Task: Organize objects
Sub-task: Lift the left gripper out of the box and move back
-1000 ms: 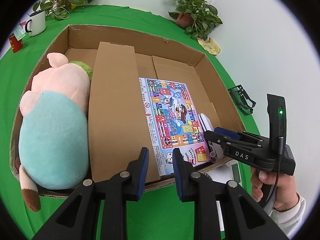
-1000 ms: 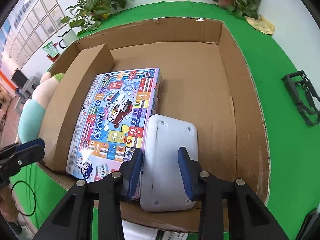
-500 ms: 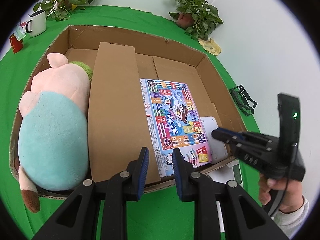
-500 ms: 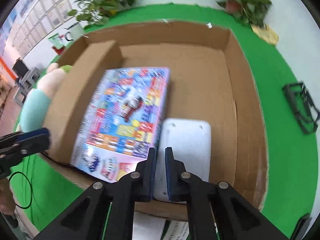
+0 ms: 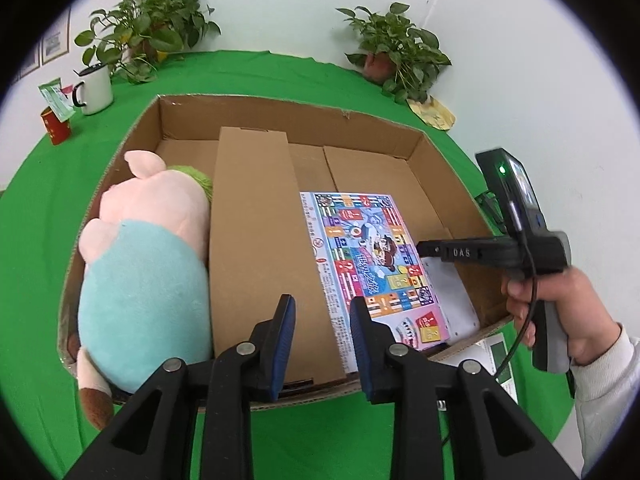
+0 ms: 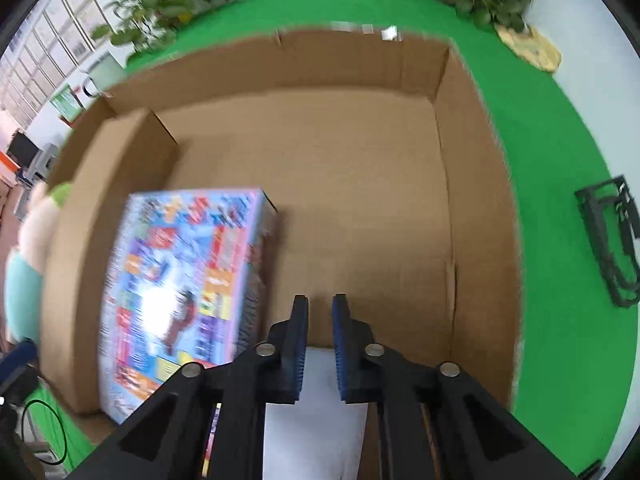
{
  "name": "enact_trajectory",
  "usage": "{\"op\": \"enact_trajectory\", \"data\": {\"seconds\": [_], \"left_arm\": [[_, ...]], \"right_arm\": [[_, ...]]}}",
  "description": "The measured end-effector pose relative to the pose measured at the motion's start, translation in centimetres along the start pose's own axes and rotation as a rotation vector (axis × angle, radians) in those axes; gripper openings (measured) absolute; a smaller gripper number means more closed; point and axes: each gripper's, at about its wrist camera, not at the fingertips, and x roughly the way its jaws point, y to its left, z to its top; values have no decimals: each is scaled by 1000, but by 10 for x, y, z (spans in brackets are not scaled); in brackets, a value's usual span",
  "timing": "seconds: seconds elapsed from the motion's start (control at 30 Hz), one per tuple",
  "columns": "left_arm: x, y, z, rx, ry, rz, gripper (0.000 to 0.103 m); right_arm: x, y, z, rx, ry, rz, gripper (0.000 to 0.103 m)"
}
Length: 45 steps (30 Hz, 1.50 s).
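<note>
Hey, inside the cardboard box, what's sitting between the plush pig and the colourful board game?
An upright cardboard divider stands between the plush pig and the board game; the left wrist view shows it best.

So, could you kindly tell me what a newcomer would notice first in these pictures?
Probably the big open cardboard box on the green tabletop. Next, the pink and teal plush toy filling its left compartment, beside a cardboard divider. Then the colourful board game box lying flat right of that divider, with a white flat device next to it.
</note>
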Motion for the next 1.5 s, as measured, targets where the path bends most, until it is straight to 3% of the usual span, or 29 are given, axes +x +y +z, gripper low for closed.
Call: {"op": "enact_trajectory", "data": {"seconds": [0.2, 0.27, 0.3, 0.37, 0.4, 0.43, 0.47, 0.53, 0.67, 0.9, 1.23, 1.43, 1.5], "left_arm": [[-7, -2, -3, 26, -40, 19, 27], [-12, -4, -5, 34, -65, 30, 32], [-16, -6, -6, 38, -81, 41, 39], [-25, -9, -8, 47, -132, 87, 58], [-32, -11, -10, 54, -168, 126, 76], [-40, -14, -14, 61, -225, 179, 83], [-46, -17, -16, 67, -266, 206, 83], [-56, -24, -23, 93, -330, 256, 84], [-62, -30, -35, 100, -348, 311, 84], [-69, -38, -60, 124, -356, 354, 84], [-59, -45, -113, 128, -253, 331, 84], [-38, -49, -152, 100, -134, 266, 84], [-30, -53, -157, 72, -99, 202, 84]], "right_arm": [[-15, 3, -8, 23, -19, -23, 8], [-17, 2, -9, 32, -28, 1, 9], [-16, 0, -8, 36, -33, 22, 14], [-29, -1, -16, 41, -90, 27, 48], [-41, 0, -23, 37, -150, 8, 78], [-58, 3, -33, 25, -228, -14, 98], [-72, 6, -43, 11, -283, -27, 103], [-99, 15, -71, -22, -362, -51, 103], [-135, 27, -132, -61, -476, -87, 103], [-166, 42, -218, -96, -589, 19, 103], [-134, 72, -293, -157, -520, 178, 101], [-128, 44, -315, -50, -512, 71, 101], [-126, 32, -320, -22, -487, 43, 100]]}}
